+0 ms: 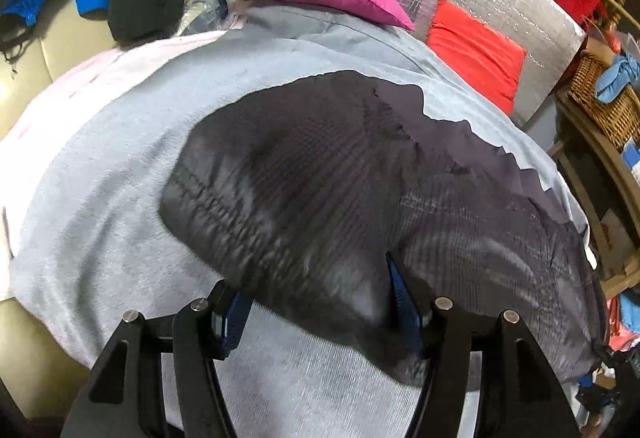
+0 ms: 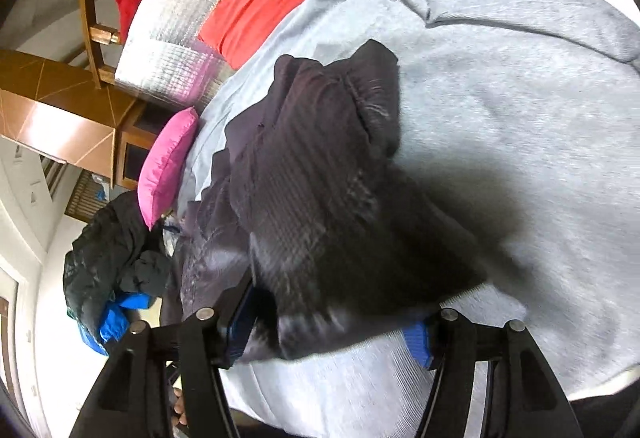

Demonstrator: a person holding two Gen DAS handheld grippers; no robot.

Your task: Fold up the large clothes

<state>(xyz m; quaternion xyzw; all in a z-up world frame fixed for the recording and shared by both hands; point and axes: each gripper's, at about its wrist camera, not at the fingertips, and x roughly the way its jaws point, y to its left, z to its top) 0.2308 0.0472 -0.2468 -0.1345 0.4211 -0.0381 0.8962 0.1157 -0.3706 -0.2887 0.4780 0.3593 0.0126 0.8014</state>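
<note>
Your dark garment (image 1: 320, 178) lies folded and rumpled on the grey sheet (image 1: 100, 178), shiny fabric with a wavy edge.

Black two-finger grippers with blue pads

The left gripper (image 1: 320, 302) had matte black angular arms, each pair of links joined by round silver pins, and ribbed blue pads (image 1: 404, 302) lined the inner faces of its jaws. The right gripper (image 2: 332, 322) was built alike: black struts with recessed triangular cut-outs, silver pin heads at the joints, and blue pads (image 2: 418, 338) with fine ridges. A person's fingertips (image 2: 180, 408) showed beneath its left strut.
</note>
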